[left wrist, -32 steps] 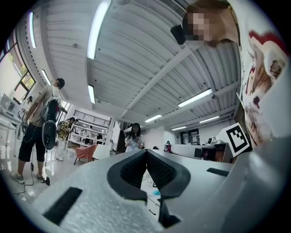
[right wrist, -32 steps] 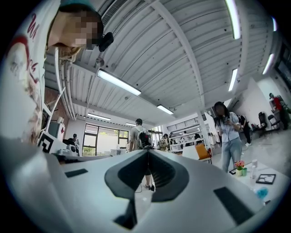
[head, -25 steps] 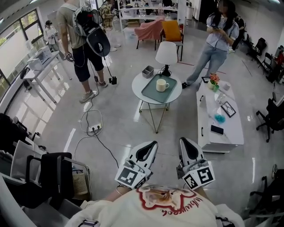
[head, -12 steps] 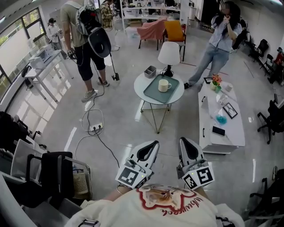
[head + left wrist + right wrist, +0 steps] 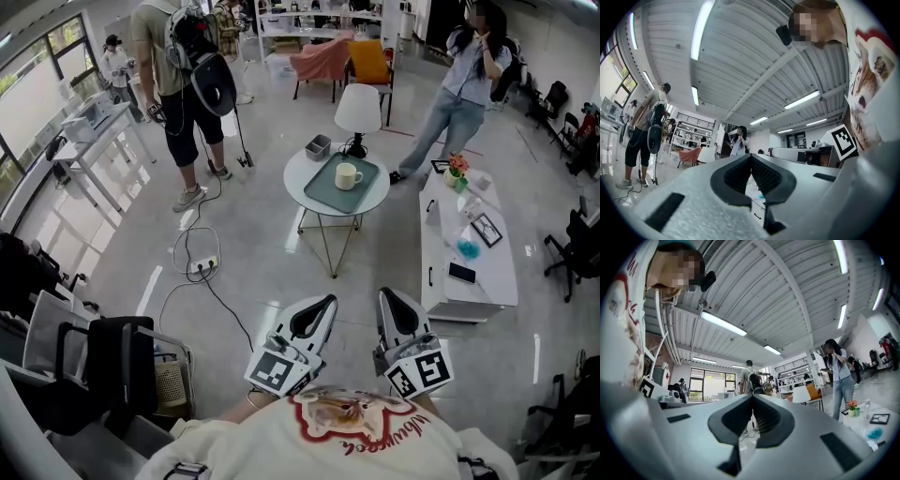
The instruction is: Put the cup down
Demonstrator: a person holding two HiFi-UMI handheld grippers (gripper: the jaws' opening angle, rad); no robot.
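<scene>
Open office: cup [image 5: 347, 176] sits on the round desk [image 5: 292, 179]; well back from it, left gripper [image 5: 322, 304] and right gripper [image 5: 390, 299], jaws together, empty.

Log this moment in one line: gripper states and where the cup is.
left gripper: shut, empty | right gripper: shut, empty | cup: on tray, round table, apart from both grippers

cup [image 5: 346, 176]: glossy, smooth | tray [image 5: 322, 194]: matt | floor [image 5: 246, 246]: polished, glossy, reflective
</scene>
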